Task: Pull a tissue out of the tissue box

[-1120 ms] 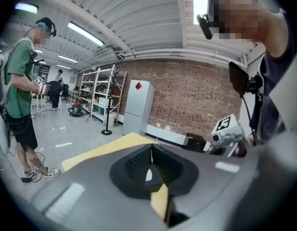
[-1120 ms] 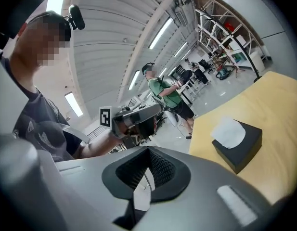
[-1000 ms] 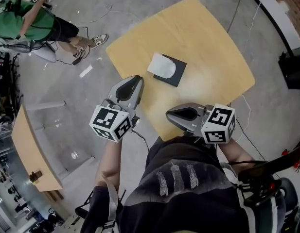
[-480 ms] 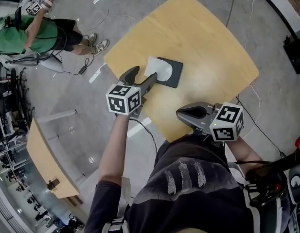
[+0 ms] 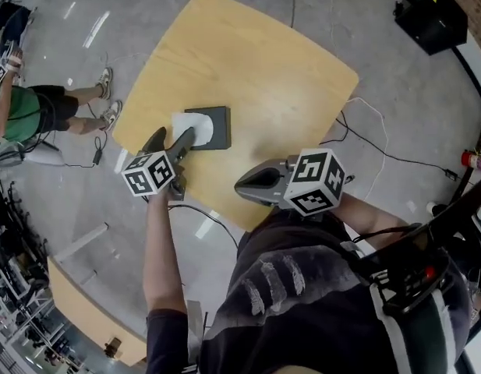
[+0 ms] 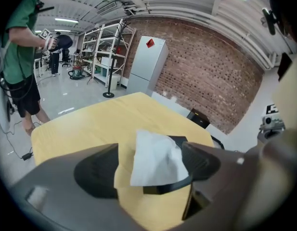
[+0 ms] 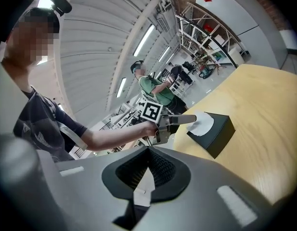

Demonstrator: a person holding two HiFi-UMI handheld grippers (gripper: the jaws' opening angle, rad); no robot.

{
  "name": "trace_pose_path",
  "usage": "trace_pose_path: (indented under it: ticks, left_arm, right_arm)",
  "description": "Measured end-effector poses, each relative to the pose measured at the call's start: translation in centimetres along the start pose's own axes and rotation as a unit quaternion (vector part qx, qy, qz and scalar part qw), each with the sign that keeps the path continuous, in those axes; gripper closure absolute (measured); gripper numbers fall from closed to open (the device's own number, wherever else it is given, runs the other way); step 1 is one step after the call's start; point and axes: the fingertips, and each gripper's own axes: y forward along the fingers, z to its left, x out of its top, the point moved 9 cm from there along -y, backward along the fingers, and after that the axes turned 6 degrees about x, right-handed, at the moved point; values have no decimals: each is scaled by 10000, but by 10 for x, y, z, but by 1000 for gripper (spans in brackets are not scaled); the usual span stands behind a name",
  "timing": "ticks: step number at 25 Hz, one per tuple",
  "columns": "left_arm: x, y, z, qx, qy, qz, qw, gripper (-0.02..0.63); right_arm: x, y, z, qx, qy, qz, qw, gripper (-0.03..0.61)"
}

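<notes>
Yellow table [image 5: 287,61] bears a black tissue box [image 5: 218,125]. The left gripper [image 5: 175,135], its jaws just opened wide, straddles the white tissue [image 6: 155,158] without pinching it. The right gripper [image 5: 242,187] is pressed together, empty.

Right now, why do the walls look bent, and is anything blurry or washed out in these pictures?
Left gripper view: a fisheye lens curves the brick wall and blacks out the corners; the tissue stays fairly sharp. Right gripper view: the same curving, a bright strip light, and a mosaic patch laid on afterwards. Head view: even light, with a faint pale sheen on the table.
</notes>
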Motion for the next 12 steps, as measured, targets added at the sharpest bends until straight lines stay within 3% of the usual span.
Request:
trace_pose_path:
  ticks: [5,9,12]
  left_arm:
    - [-10,0,-4,-149,-266,-15,9995,224]
    - [-12,11,-10,-246,-487,-65,9985,293]
    - [-1,15,-13,-386,-556,1,9977,293]
  right_arm:
    - [-12,-6,15,-16,-3,27,10000,581]
    - [-15,-17,14,-18,-3,68,10000,581]
    - [-5,-22,14,-95,-14,33,9999,581]
